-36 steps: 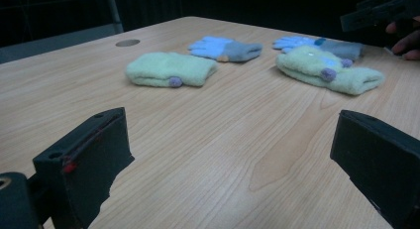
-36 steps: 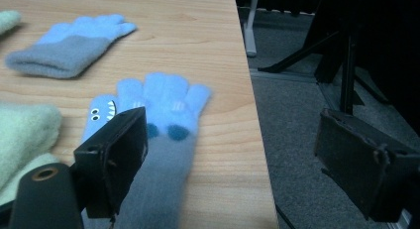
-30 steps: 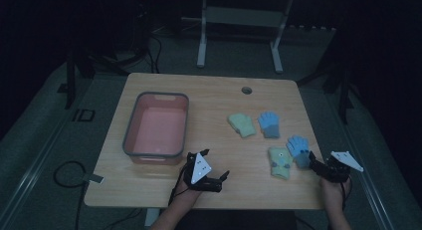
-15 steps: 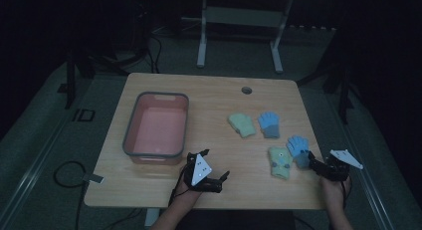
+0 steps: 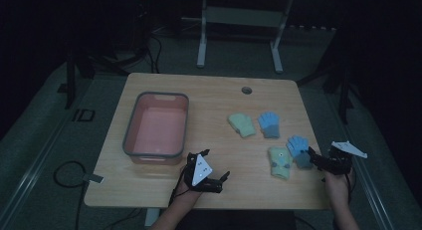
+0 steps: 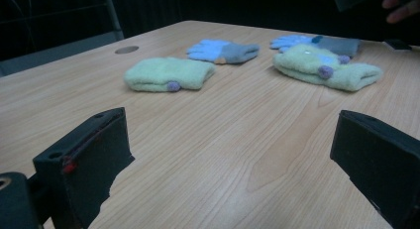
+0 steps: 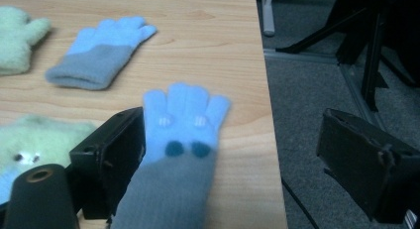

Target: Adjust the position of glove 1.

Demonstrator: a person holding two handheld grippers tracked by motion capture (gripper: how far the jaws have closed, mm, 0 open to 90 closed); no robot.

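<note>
Four gloves lie on the right half of the wooden table (image 5: 214, 95). A plain green glove (image 5: 241, 124) and a blue glove with a grey cuff (image 5: 269, 124) sit farther back. Nearer are a green glove with a face (image 5: 279, 163) and a second blue glove (image 5: 298, 149). My right gripper (image 5: 312, 159) is open at the table's right edge. In the right gripper view that blue glove (image 7: 181, 135) lies between the jaws, against the left one, with my right gripper (image 7: 237, 140) around its grey cuff. My left gripper (image 5: 216, 164) is open and empty near the front edge, aimed at the gloves (image 6: 168, 74).
A pink tub with a grey rim (image 5: 130, 125) stands empty on the left half of the table. A round cable hole (image 5: 246, 90) lies near the back edge. Just right of the blue glove the table drops off to the floor (image 7: 322, 90).
My right gripper has edged a little left along the blue glove. The left gripper and the other gloves have not moved.
</note>
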